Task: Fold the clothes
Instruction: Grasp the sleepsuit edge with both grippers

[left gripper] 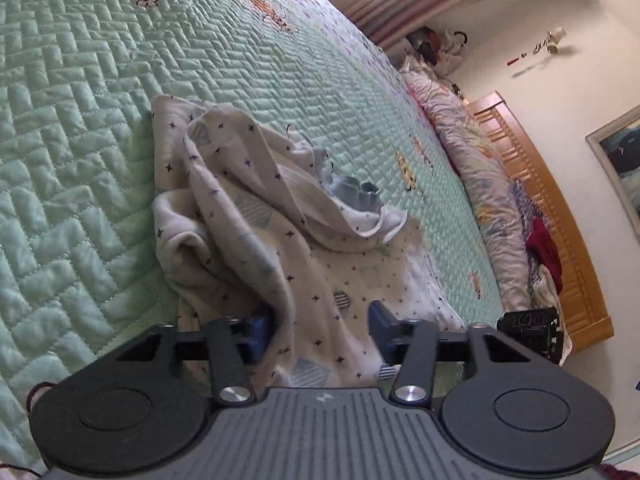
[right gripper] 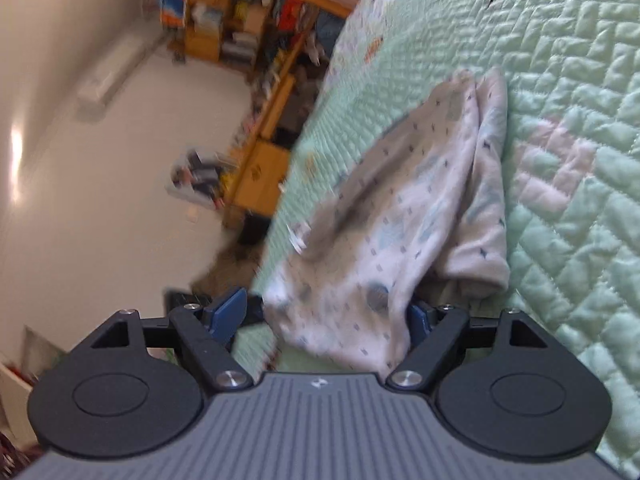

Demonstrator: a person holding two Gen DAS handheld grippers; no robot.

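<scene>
A white garment with small dark stars (left gripper: 256, 216) lies crumpled on the green quilted bed (left gripper: 80, 120), with a pale blue ruffled piece (left gripper: 356, 194) showing in its folds. My left gripper (left gripper: 320, 322) sits low over the garment's near edge. Cloth lies between its blue pads; the left pad (left gripper: 260, 326) touches a raised fold, and a wide gap remains. In the blurred right wrist view the same garment (right gripper: 420, 200) bunches between the pads of my right gripper (right gripper: 324, 314). Its jaws stand wide, close to the cloth on both sides without squeezing it.
A rolled patterned duvet (left gripper: 472, 168) and a pile of red clothes (left gripper: 544, 248) lie along the wooden headboard (left gripper: 540, 208). Beyond the bed's edge (right gripper: 304, 152) are a wooden cabinet (right gripper: 260, 172) and cluttered shelves (right gripper: 248, 20). The quilt (right gripper: 560, 160) stretches wide around the garment.
</scene>
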